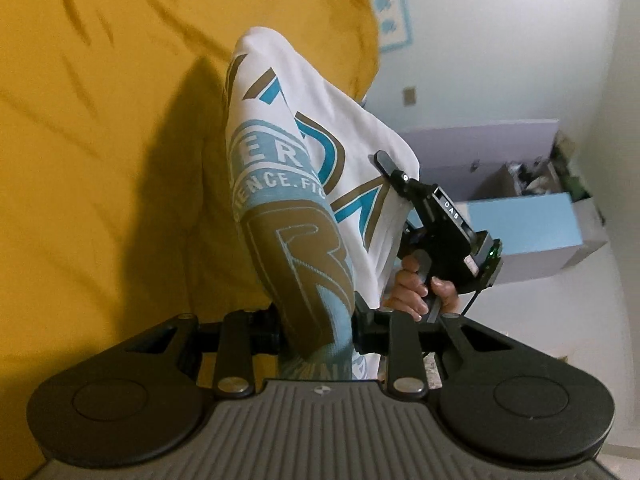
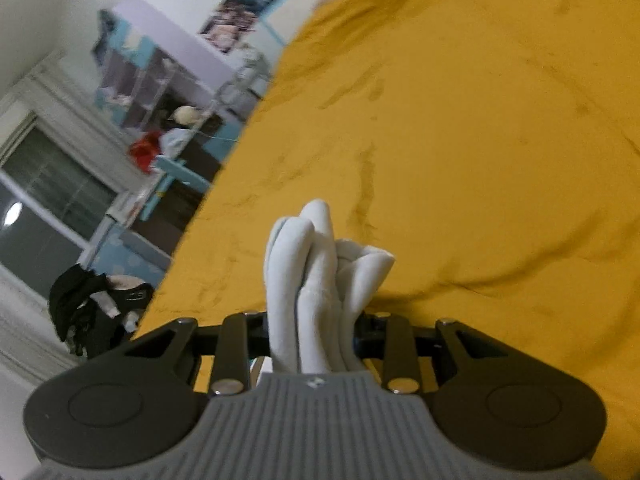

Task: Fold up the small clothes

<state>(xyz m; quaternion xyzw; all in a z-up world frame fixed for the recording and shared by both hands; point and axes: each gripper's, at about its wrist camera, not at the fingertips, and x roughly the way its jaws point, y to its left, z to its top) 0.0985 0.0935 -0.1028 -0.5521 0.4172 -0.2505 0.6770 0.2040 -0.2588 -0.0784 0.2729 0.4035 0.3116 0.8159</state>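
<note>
Cloth fills the middle of both views: it is a white shirt (image 1: 320,152) with a print in light blue and brown, and I can read the letters "ER" and "ENCE.FIC" on it. I hold it in the air above the bed, stretched between my two grippers. My left gripper (image 1: 316,330) has its fingers closed on a printed part of the shirt, which passes between them and rises away from the camera. In the left wrist view I also see my right gripper (image 1: 394,178) from the side, clamped on the far white edge of the shirt, with my right hand (image 1: 420,288) around its handle. In the right wrist view the right gripper (image 2: 316,334) grips a thick bunch of white folds that stands up in front of the camera. Under the shirt lies a yellow blanket (image 2: 460,140) with many soft wrinkles, and the shirt throws a dark shadow on it. The room behind has white walls, a shelf unit (image 2: 160,64) in lilac and light blue with small things inside, a poster (image 2: 236,16) on the wall, a window (image 2: 44,200), something red (image 2: 144,152) near a light blue chair, and dark clothes (image 2: 92,308) in a heap beside the bed.
</note>
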